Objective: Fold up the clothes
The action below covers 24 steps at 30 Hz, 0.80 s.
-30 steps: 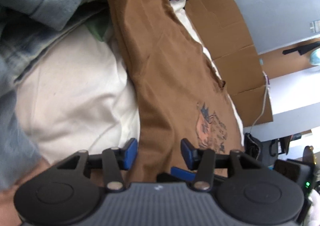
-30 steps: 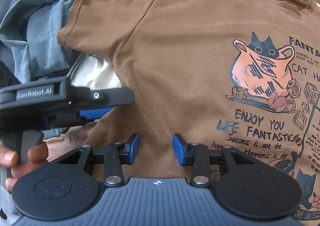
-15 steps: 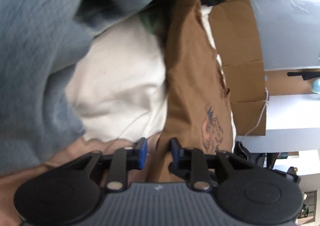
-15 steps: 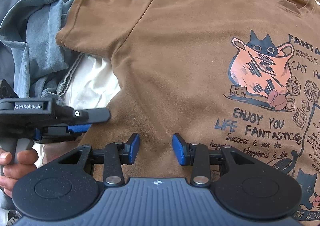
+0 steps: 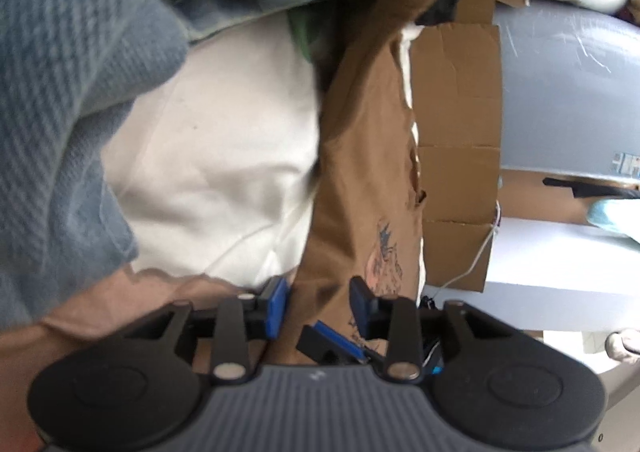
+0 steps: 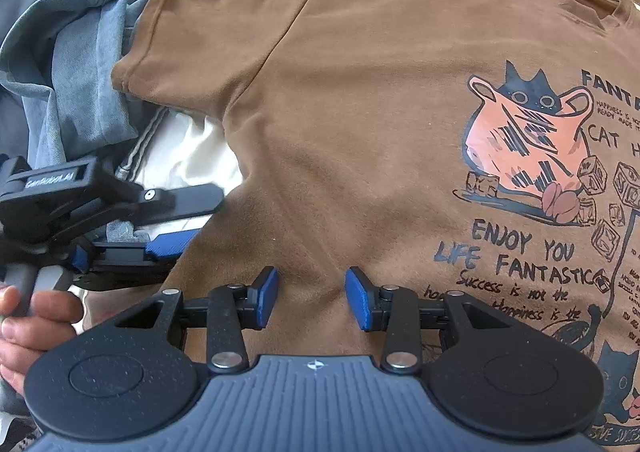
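Brown cat-print T-shirt [image 5: 360,156] edge lies between the left gripper [image 5: 318,302] fingers; the jaws have just been opening, moderately parted, pads off the cloth. Right wrist view: right gripper [image 6: 311,298] fingers moderately apart above the flat-spread shirt, gripping nothing.

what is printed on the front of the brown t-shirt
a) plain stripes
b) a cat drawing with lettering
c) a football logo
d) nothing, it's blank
b: in the right wrist view the brown t-shirt carries a drawing of a dark cat behind an orange shape, with lettering under it reading "enjoy you life fantastic".
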Tool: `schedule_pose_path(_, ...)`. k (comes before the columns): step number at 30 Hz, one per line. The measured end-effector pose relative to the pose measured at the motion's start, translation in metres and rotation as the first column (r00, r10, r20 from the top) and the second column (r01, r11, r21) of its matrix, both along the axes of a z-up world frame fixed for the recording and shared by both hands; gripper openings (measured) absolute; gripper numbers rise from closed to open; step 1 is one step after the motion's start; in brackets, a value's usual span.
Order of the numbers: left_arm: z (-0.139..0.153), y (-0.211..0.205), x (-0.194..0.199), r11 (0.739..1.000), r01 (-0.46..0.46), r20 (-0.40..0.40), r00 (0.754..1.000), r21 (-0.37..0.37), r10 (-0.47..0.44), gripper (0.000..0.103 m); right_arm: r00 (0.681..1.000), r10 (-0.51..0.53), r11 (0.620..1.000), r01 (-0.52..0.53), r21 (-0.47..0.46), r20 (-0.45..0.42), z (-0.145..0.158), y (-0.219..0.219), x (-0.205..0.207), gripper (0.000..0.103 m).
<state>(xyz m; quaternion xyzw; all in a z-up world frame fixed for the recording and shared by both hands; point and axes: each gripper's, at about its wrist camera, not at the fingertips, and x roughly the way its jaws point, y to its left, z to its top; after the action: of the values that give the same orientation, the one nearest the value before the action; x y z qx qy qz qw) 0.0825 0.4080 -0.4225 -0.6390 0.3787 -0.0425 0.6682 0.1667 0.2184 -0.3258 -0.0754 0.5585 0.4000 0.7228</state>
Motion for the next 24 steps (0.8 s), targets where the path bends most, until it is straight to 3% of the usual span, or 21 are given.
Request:
schedule_pose_path(4, -0.008, 0.000, 0.007, 0.999, -0.049, -0.013, 0.999, -0.023, 0.049, 0.036, 1.000, 0.000, 1.000, 0.000, -0.001, 0.001, 0.000, 0.001, -0.001, 0.048)
schedule_pose_path(7, -0.007, 0.003, 0.009, 0.998, -0.064, -0.032, 0.997, -0.003, 0.064, 0.027, 1.000, 0.000, 1.000, 0.000, -0.001, 0.003, 0.000, 0.002, -0.001, 0.048)
schedule_pose_path(10, -0.005, 0.000, 0.011, 0.998, -0.051, -0.058, 0.997, 0.035, 0.053, 0.012, 1.000, 0.003, 1.000, -0.003, 0.000, 0.006, -0.001, 0.002, -0.001, 0.048)
schedule_pose_path(14, 0.003, -0.007, 0.015, 0.994, -0.021, -0.061, 0.998, 0.103, 0.027, 0.004, 1.000, 0.004, 1.000, -0.004, -0.001, 0.007, -0.002, 0.003, -0.001, 0.049)
schedule_pose_path(19, 0.016, -0.016, 0.022, 0.982, 0.014, -0.067, 0.998, 0.189, -0.001, 0.001, 1.000, -0.003, 1.000, 0.003, -0.005, 0.003, 0.001, 0.005, 0.001, 0.049)
schedule_pose_path(24, 0.025, -0.027, 0.033, 0.964, 0.085, -0.088, 0.994, 0.252, -0.064, 0.004, 0.999, -0.027, 1.000, 0.027, 0.004, 0.020, 0.008, 0.000, 0.005, 0.049)
